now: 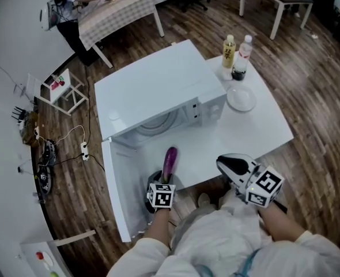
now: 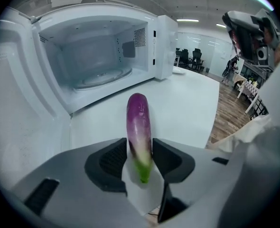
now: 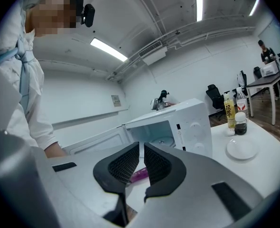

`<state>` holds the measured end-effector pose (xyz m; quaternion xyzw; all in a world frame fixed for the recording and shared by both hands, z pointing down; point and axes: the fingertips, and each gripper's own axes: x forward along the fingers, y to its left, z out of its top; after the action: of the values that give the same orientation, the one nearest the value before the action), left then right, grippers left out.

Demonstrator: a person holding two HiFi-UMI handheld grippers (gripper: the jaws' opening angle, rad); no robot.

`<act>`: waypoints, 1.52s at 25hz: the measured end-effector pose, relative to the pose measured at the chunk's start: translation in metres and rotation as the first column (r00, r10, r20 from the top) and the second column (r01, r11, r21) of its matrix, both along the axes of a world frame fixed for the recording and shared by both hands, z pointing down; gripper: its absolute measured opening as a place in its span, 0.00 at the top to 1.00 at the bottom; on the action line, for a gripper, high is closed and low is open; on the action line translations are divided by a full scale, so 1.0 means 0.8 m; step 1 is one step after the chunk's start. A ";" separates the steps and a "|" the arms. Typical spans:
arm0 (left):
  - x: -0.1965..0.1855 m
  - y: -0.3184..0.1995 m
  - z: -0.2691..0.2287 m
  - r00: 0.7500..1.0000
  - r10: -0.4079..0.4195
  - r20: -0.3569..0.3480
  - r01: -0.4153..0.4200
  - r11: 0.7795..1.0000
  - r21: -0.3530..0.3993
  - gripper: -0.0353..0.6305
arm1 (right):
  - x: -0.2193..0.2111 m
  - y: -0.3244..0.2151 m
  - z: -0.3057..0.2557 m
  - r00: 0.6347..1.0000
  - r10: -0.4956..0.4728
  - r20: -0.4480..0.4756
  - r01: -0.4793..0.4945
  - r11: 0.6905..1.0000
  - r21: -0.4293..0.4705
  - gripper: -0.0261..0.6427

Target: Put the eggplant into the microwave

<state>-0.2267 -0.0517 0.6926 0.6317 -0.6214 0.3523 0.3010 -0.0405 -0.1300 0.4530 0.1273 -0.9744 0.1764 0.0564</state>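
The purple eggplant (image 1: 170, 162) (image 2: 138, 121) with a green stem end sticks forward out of my left gripper (image 1: 165, 182) (image 2: 140, 147), which is shut on its stem half. It hovers above the white table (image 1: 262, 133), just in front of the white microwave (image 1: 158, 88) (image 2: 97, 56). The microwave's door (image 1: 121, 195) hangs open to the left, and the cavity with its glass turntable (image 2: 102, 77) is bare. My right gripper (image 1: 223, 163) (image 3: 141, 149) is off to the right at the table's near edge, jaws almost touching and nothing between them.
Right of the microwave stand a yellow-label bottle (image 1: 229, 51) (image 3: 229, 109), a dark-liquid bottle (image 1: 241, 58) (image 3: 240, 122) and a white plate (image 1: 241, 98) (image 3: 241, 148). Wooden floor surrounds the table. Cables and a small stand (image 1: 57, 88) lie at the left wall.
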 end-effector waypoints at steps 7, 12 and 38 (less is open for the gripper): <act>-0.005 -0.009 -0.010 1.000 0.023 0.021 -0.024 0.998 0.053 0.74 | 0.002 -0.001 0.001 1.000 0.026 -0.001 -0.026 1.000 -0.002 0.91; -0.011 -0.026 -0.041 0.999 0.034 0.030 -0.037 0.994 0.103 0.74 | -0.003 -0.003 -0.002 1.000 0.026 0.004 -0.026 1.000 0.003 0.91; -0.094 -0.205 -0.112 0.986 0.094 0.138 -0.113 0.984 0.138 0.74 | -0.001 -0.047 -0.002 0.992 0.126 0.020 -0.126 0.992 0.002 0.91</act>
<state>-0.3015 -0.2156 0.6031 0.6589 -0.6301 0.3622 0.1941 -0.0411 -0.1680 0.4515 0.1867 -0.9653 0.1792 0.0352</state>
